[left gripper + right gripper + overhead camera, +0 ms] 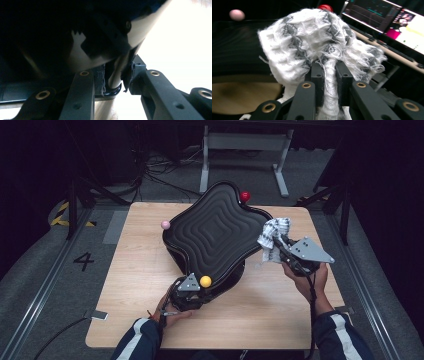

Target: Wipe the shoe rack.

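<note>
Light wood table [150, 310], square, with rounded corners. It stands on grey carpet among black frame struts; cables trail on the floor beyond, near a white stand [245, 150]. A "4" [83, 261] is marked on the floor to the left, with yellow-black tape [62, 215] farther back.

A black wavy tray [215, 232] with ribbed concentric grooves is tipped up on the table. Balls sit at its corners: pink [165, 224], red [245, 196], yellow [205, 281].

Left gripper [187, 292]: jaws nearly closed, pads clamped on the tray's near rim [113, 85], just beside the yellow ball.

Right gripper [280, 245]: jaws pinched tight on a white-grey knitted cloth [317, 42], which bunches out above the fingertips [318, 72]. The cloth is at the tray's right edge; contact cannot be told.

Lit screens [387, 17] sit beyond the cloth in the right gripper view.
</note>
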`<state>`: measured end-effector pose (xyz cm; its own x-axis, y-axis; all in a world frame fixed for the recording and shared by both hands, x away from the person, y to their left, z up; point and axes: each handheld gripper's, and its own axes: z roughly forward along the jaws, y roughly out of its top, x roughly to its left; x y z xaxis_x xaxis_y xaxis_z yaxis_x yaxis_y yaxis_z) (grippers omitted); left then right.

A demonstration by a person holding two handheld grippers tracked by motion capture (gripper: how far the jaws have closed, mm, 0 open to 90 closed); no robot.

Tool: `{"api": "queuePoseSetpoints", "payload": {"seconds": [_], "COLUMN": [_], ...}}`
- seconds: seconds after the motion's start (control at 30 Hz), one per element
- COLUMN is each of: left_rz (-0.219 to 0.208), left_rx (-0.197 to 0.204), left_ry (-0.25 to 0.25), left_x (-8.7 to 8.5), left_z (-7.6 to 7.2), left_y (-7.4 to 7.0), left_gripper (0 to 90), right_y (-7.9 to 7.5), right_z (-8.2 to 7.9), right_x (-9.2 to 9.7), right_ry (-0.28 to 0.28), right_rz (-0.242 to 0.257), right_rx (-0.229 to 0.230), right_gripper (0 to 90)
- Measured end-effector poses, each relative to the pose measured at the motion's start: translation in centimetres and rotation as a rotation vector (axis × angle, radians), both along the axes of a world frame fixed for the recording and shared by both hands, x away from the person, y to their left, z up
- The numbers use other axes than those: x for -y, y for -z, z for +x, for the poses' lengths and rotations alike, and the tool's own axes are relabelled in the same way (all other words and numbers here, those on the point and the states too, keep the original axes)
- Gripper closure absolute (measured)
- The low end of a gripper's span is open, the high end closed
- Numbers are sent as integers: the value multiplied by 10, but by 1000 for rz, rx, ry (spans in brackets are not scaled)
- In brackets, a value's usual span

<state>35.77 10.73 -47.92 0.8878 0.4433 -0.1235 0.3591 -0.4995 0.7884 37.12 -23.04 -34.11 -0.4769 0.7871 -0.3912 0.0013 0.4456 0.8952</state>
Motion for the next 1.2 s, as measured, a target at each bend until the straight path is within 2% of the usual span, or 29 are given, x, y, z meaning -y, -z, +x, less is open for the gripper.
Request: {"api": "queuePoseSetpoints", "payload": {"seconds": [0.3, 0.47, 0.67, 0.9, 1.03, 1.13, 1.2], "left_rz": [-3, 2, 3, 3, 4, 4, 5], "left_rx": [-5, 2, 4, 7, 8, 8, 10], "left_ry": [5, 1, -6, -6, -12, -12, -12], "left_x": [1, 1, 1, 0, 0, 0, 0], "left_z": [0, -1, -2, -2, -2, -2, -2], "left_y": [0, 0, 0, 0, 0, 0, 0], "left_gripper": [720, 721, 723, 722, 723, 723, 724], "right_y": [21, 32, 39, 49, 56, 64, 64], "right_z": [-15, -22, -34, -48, -55, -61, -61], "right_x": [-29, -53, -77, -93, -100, -106, -106], "right_ry": [-119, -191, -272, -333, -356, -352, -356], "right_rz": [-19, -58, -81, -108, -108, -151, -153], "right_rx": [-53, -74, -98, -129, -156, -138, -136], "right_gripper": [797, 795, 794, 791, 787, 787, 794]}}
